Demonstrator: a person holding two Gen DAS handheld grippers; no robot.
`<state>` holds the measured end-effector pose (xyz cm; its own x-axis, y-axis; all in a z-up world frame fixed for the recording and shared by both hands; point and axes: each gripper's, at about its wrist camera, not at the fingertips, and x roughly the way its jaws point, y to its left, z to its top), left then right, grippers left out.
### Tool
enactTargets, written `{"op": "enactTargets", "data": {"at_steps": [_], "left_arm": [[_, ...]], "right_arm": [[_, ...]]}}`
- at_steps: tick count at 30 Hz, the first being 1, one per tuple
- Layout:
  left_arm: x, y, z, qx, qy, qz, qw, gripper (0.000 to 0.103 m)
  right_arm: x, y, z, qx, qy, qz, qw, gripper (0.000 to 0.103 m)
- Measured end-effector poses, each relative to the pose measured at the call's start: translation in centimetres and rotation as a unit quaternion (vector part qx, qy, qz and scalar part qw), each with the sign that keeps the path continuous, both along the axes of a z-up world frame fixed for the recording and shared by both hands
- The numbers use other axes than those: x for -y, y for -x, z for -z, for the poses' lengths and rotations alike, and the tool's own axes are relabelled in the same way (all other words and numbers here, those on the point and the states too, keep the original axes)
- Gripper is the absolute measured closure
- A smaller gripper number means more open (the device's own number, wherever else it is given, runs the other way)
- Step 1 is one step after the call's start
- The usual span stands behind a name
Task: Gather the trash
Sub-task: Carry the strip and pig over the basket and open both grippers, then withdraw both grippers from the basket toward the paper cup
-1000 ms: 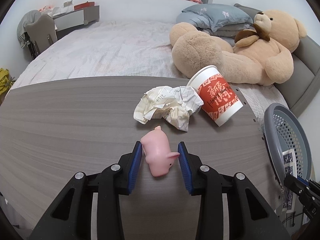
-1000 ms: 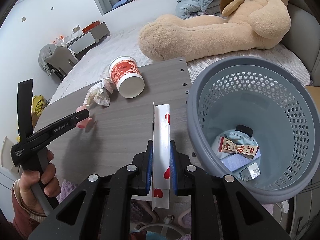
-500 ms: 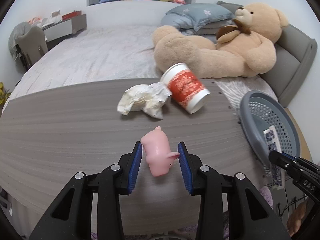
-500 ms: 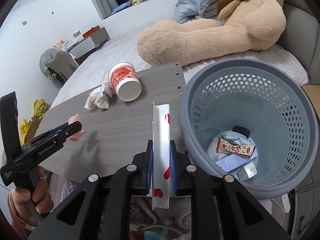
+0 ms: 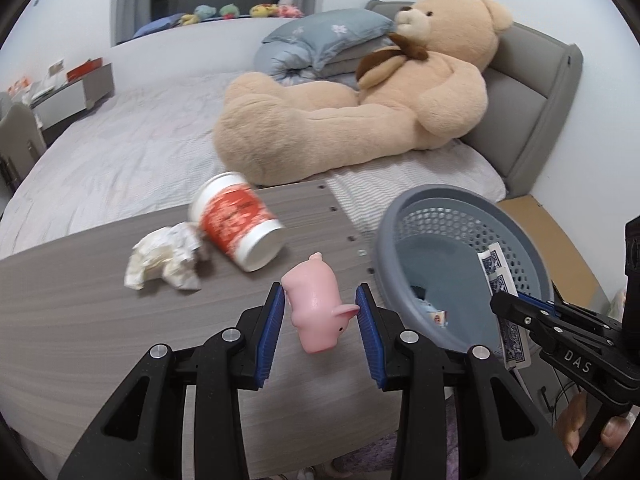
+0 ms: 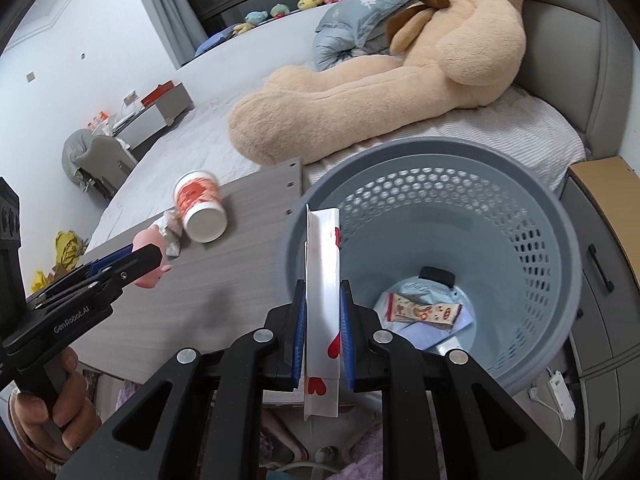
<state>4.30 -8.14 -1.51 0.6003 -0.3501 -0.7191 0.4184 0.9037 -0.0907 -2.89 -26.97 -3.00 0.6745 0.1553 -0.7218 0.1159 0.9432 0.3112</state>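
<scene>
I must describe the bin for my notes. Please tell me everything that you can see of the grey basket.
The basket is a round, grey-blue bin, apparently plastic, with a thick smooth rim and walls pierced by rows of small holes. It stands upright beside the end of the wooden table, lower than the tabletop, with the bed behind it. At its bottom lie a snack wrapper, some pale packets and a dark object. The card box in the right gripper is held over its near rim.

A home bedroom: bed (image 5: 120,152), pillows (image 5: 320,40), big teddy bear (image 5: 380,96).
</scene>
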Motion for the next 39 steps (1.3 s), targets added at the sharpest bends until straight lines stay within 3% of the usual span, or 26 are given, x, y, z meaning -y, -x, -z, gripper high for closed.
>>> {"op": "enactTargets", "data": {"at_steps": [12,23,25,27,29,32,39], "left_arm": [[9.5,-0.8,1.2,-0.014,-0.019,0.081,0.9964,0.066],[13.0,-1.4,1.8,-0.022,-0.033,0.094,0.9948,0.065],[13.2,-1.4,1.8,-0.022,-0.034,0.092,0.9949,0.063],[13.3,-1.4,1.9,-0.021,-0.037,0.089,0.9951,0.048],[13.3,-1.4,1.9,-0.021,-0.038,0.087,0.9953,0.040],[13.2,-1.3,2.0,-0.020,-0.042,0.086,0.9952,0.038],[12.5,-1.2,1.7,-0.020,-0.038,0.072,0.9965,0.029]], "right_arm": [[7.0,0.5,1.0,-0.014,-0.014,0.058,0.998,0.088],[9.7,0.5,2.3,-0.022,-0.029,0.071,0.997,0.087],[10.0,0.5,2.3,-0.020,-0.029,0.075,0.997,0.087],[10.3,0.6,2.3,-0.019,-0.028,0.078,0.996,0.083],[10.5,0.8,2.4,-0.018,-0.028,0.082,0.996,0.076],[10.5,0.9,2.4,-0.017,-0.028,0.084,0.996,0.069],[10.4,1.1,2.4,-0.017,-0.030,0.086,0.996,0.068]]}}
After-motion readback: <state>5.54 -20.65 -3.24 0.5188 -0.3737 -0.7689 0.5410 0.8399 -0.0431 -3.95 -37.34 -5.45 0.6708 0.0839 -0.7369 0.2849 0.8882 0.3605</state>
